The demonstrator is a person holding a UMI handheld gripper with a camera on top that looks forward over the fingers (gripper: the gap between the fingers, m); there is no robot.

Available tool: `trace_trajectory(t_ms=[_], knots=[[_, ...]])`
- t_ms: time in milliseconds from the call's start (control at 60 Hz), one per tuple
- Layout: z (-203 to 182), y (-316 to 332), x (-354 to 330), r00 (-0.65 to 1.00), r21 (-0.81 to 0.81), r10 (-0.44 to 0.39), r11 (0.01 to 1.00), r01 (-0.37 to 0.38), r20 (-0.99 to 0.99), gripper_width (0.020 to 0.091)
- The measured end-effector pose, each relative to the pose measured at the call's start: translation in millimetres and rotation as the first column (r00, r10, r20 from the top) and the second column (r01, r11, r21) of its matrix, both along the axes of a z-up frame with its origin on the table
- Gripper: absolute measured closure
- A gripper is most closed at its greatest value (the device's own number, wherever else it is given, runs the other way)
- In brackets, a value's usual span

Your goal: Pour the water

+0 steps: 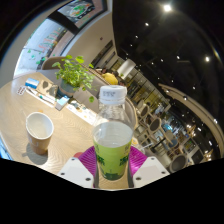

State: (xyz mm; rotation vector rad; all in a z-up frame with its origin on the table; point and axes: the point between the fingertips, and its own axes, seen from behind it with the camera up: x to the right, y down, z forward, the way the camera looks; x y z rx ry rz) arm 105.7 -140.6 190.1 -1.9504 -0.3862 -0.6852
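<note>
One bottle (113, 135) stands upright between the fingers of the gripper (113, 165), whose pink pads (88, 160) press on its lower sides, so it looks pinched rather than loosely framed. Its long axis runs straight up from the jaws, white cap at the top. The clear bottle holds greenish liquid to about half. The paper cup (39, 131) sits on the wooden table (70, 140) to the left, near, mouth open; pouring likely calls for a tilt leftward.

Potted green plant (74, 72) on wooden table (62, 135); yellow fruit (110, 78) just beside plant; chairs (152, 118) beyond.
</note>
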Motion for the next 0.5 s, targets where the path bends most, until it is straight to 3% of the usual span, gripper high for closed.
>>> trace_trajectory(t_ms=[117, 233, 350, 500], knots=[[42, 30, -5, 0.956, 0.005, 0.077, 0.997, -0.082, 0.284, 0.0717], [61, 56, -29, 0.799, -0.049, 0.175, 0.982, -0.181, 0.575, 0.0717], [53, 74, -62, 0.539, -0.157, 0.287, 0.949, -0.274, 0.792, 0.0719], [29, 84, -83, 0.255, -0.292, 0.369, 0.910, -0.294, 0.894, 0.0718]])
